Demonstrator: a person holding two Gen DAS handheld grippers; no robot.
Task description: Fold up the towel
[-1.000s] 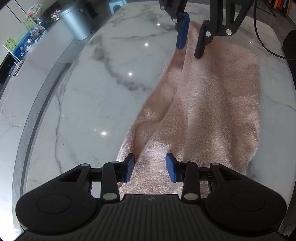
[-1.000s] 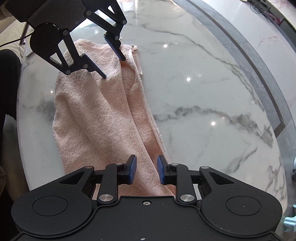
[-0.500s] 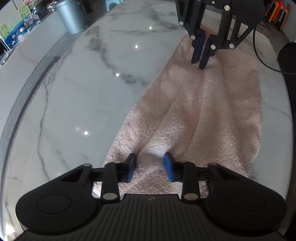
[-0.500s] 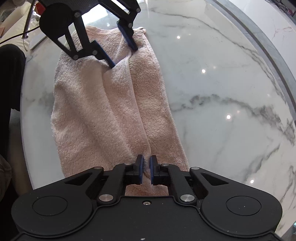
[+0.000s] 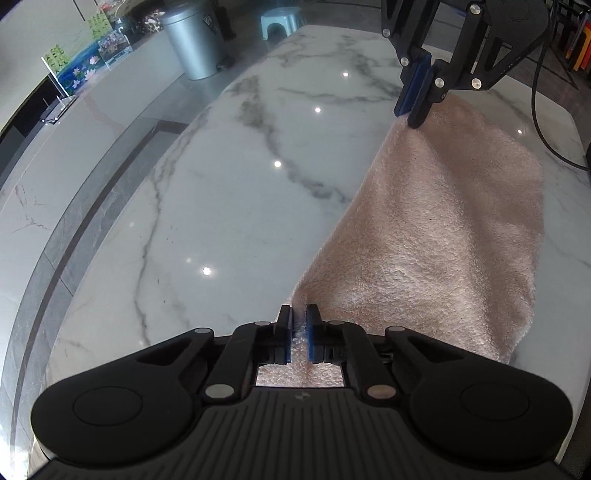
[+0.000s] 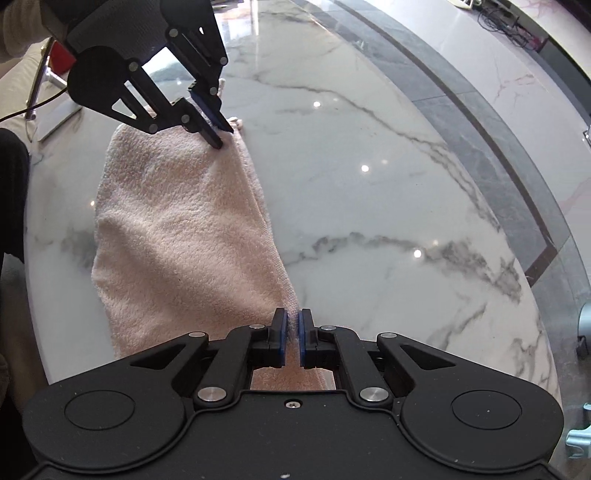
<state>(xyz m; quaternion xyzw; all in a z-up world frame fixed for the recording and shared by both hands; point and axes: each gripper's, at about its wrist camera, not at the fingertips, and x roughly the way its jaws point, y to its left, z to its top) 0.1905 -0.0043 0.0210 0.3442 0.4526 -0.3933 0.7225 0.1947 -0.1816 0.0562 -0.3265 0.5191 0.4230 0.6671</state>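
Observation:
A pink terry towel point(image 5: 443, 236) lies on the white marble table point(image 5: 229, 192), its one long edge raised off the surface. My left gripper point(image 5: 299, 325) is shut on one corner of that edge. My right gripper point(image 6: 290, 326) is shut on the other corner. The right gripper also shows in the left wrist view point(image 5: 415, 110) at the towel's far end. The left gripper shows in the right wrist view point(image 6: 221, 136) at the towel's far end point(image 6: 177, 221). The towel hangs between the two grippers and drapes down onto the table.
A grey metal bin point(image 5: 192, 40) and a blue stool point(image 5: 280, 22) stand on the floor beyond the table. A black cable point(image 5: 546, 122) runs past the towel's right side. The table's curved edge point(image 6: 535, 266) lies to the right in the right wrist view.
Both grippers have closed on the towel's edge and lifted it. The loose fold that lay along the towel has been pulled up and over, so the towel looks narrower.

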